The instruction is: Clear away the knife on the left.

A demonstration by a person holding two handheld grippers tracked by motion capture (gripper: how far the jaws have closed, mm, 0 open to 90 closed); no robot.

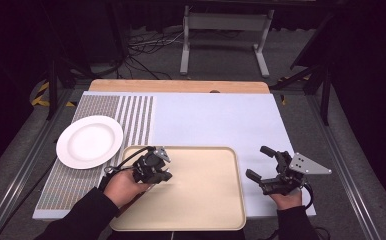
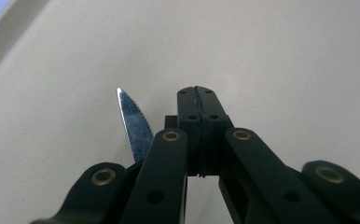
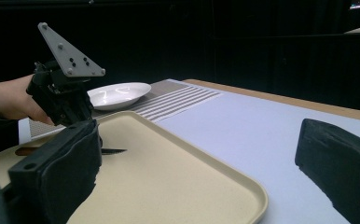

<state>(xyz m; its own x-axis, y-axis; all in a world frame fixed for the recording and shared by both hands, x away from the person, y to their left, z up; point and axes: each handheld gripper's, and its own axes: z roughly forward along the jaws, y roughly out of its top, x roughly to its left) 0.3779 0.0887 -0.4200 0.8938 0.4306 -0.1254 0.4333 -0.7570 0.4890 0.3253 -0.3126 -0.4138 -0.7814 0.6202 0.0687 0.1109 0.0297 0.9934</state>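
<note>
Left hand: reaches in from the near edge over the tray (image 1: 221, 210), its left gripper (image 1: 165, 175) angled down at the tray's left part.
Left gripper jaws: pressed together, nothing visible between the tips.
Knife (image 2: 135, 125): serrated blade lies flat on the tray, just beside the closed jaws, partly hidden under them.
Right hand: holds the right gripper (image 1: 261, 162) over the blue mat (image 1: 211, 120) beside the tray's right edge.
Right gripper jaws: spread wide, empty.
Plate (image 1: 89, 141): on the mat left of the tray, well apart from the knife.

1 knife (image 2: 134, 122), 1 tray (image 1: 216, 210), 1 plate (image 1: 89, 141), 1 mat (image 1: 216, 117), 2 grippers: left (image 1: 165, 167), right (image 1: 261, 162).
</note>
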